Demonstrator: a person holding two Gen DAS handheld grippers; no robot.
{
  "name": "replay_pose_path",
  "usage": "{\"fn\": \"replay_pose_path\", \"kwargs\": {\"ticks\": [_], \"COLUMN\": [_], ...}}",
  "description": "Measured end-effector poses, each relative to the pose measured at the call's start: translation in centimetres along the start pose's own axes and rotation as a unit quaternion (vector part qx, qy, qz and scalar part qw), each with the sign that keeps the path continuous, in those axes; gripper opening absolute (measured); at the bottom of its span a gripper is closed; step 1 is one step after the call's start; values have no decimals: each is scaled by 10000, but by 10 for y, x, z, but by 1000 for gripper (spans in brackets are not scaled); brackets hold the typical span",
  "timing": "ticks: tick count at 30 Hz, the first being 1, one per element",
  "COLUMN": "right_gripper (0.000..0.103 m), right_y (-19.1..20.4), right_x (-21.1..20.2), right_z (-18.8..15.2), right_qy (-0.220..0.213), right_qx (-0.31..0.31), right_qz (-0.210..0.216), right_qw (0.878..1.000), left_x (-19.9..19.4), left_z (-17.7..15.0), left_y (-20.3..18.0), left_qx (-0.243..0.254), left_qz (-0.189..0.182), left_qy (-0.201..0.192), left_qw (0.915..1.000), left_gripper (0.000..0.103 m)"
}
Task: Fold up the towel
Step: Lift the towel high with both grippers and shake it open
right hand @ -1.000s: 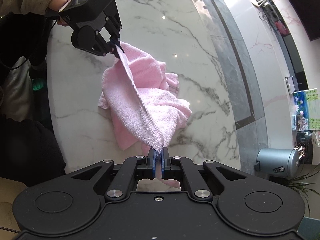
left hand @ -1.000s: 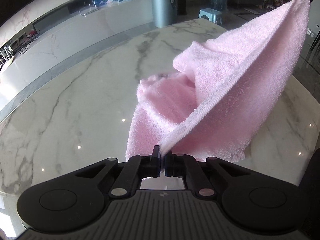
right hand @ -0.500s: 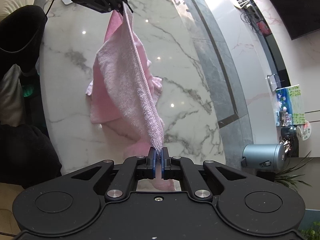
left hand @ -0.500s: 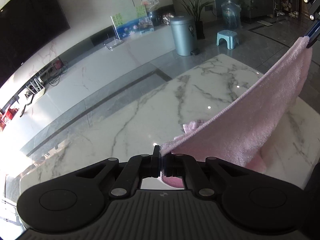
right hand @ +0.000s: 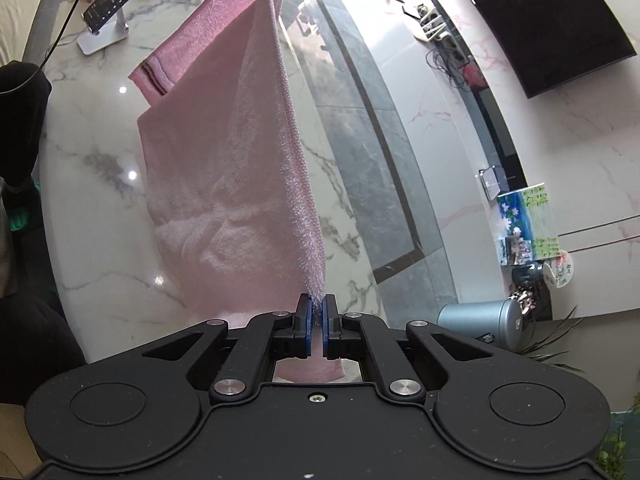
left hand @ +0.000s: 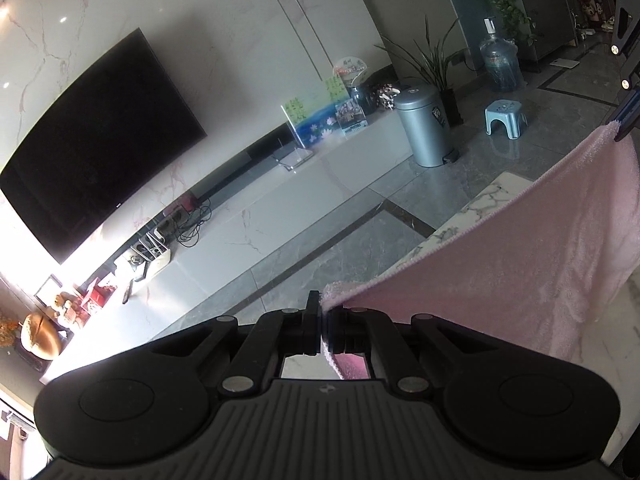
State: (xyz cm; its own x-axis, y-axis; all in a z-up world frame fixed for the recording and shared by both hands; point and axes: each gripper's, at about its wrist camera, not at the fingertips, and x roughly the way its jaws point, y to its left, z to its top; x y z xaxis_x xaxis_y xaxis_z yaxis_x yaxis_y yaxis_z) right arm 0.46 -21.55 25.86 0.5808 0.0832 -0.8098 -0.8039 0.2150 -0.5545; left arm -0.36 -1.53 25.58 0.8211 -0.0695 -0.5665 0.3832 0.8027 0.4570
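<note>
**Towel lifted clear and stretched between both grippers**

Left wrist view: a second ago this camera looked down on the marble table with the pink towel (left hand: 520, 264) heaped on it; now it looks out across the room to the television (left hand: 92, 140) and the grey bin (left hand: 424, 128), and only the table's (left hand: 480, 204) far edge shows under the cloth. The towel's top hem runs taut from the left gripper (left hand: 322, 320), whose jaws are pressed together on one corner, up to the right gripper (left hand: 626, 120) at the picture's right edge, which pinches the other.

Right wrist view: the towel (right hand: 224, 152), earlier bunched on the marble, now hangs as an open sheet above the table (right hand: 92, 248), its striped lower end loose near the phone stand (right hand: 108, 16) at the far edge. The right gripper (right hand: 316, 320) is clamped on the near corner with blue pads closed on the hem. The left gripper is mostly cut off at the top.

Spread out like this, the towel looks ready for laying flat before its first fold.
</note>
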Motion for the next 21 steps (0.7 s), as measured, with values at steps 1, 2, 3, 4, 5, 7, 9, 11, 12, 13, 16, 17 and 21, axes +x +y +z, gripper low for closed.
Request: {"fn": "replay_pose_path", "kwargs": {"ticks": [1,2,3,4,5,7,9,11,12,13,16,17,21], "right_gripper": [3,3,3,3,3,3,3,3,3,3,3,3,3], "right_y": [-2,-4,-6,-8,-11,-15,-21,-29,-33,-37,-51,-56,-79], "right_x": [0,0,1,1,2,5,10,17,20,25,39,43,62], "right_z": [2,4,7,10,13,17,22,27,30,33,41,44,53], "right_qy": [0,-1,-3,-6,-9,-22,-41,-47,-49,-50,-66,-78,-132], "right_qx": [-14,-19,-22,-25,-28,-20,-4,28,46,69,149,178,322], "right_qz": [-17,-34,-54,-75,-95,-119,-151,-207,-237,-276,-408,-443,-628], "right_qw": [10000,10000,10000,10000,10000,9999,9999,9998,9997,9996,9990,9988,9974], "left_x": [0,0,1,2,3,10,16,23,27,32,47,52,72], "left_z": [3,5,7,8,10,13,16,19,20,22,26,27,32], "left_y": [2,2,3,4,6,10,15,19,21,23,31,33,46], "left_qx": [46,98,150,197,227,278,335,417,458,489,560,567,524], "left_qz": [28,62,99,139,168,228,275,336,366,390,488,533,646], "left_qy": [4,17,32,51,71,136,199,245,266,288,351,370,397], "left_qw": [10000,9999,9998,9997,9996,9993,9989,9983,9979,9976,9966,9963,9957], "left_gripper": [2,2,2,2,2,2,2,2,2,2,2,2,2]}}
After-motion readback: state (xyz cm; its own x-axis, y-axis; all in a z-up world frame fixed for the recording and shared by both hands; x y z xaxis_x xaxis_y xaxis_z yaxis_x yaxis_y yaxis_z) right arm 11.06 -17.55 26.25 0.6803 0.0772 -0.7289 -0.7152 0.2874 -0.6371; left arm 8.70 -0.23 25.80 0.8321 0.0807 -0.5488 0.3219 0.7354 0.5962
